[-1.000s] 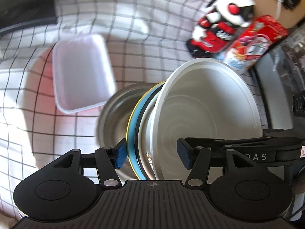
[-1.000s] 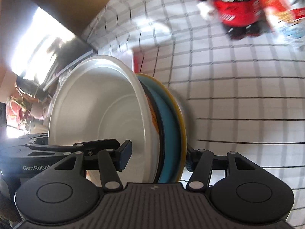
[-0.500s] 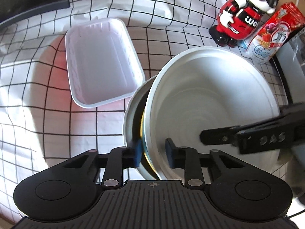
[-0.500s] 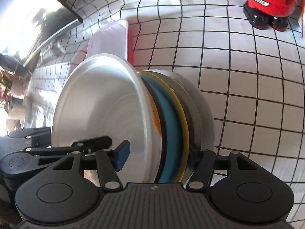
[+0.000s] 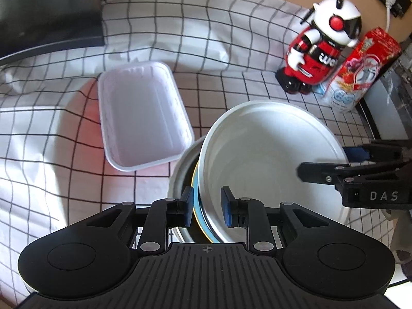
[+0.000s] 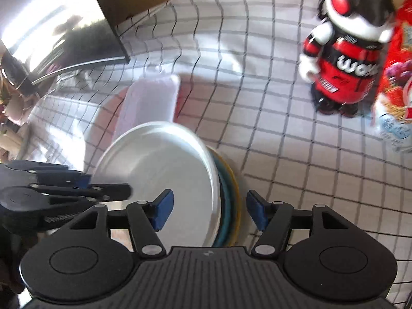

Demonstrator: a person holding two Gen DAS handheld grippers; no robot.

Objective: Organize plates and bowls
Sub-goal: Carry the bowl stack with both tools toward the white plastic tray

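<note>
Left wrist view: left gripper [image 5: 206,209] had its jaws just closing in, blue pads pinching the rims of the stacked dishes, white plate [image 5: 270,159] on the inner side, blue plate [image 5: 197,215] w/ yellow edge behind it, pale bowl [image 5: 177,180] outermost; whether the outer pad sat on the bowl's rim or inside it I couldn't tell. Stack was tilted up on edge over the checked cloth [image 5: 231,38] on the bench, just beside the white tray [image 5: 144,118], which lay flat. Right gripper [image 5: 355,164] reached in at the plate's far rim. Toy robot [image 5: 319,49] and red snack bag [image 5: 365,69] stood well apart at the back. Right wrist view: right gripper [image 6: 209,212] had jaws spread either side of the stack, white plate [image 6: 159,170] and blue plate [image 6: 226,200] between them, a gap showing at each pad, so no pinch. Left gripper [image 6: 61,188] came in from the left edge. Picture was blurred, esp. the toy robot [image 6: 342,51].
</note>
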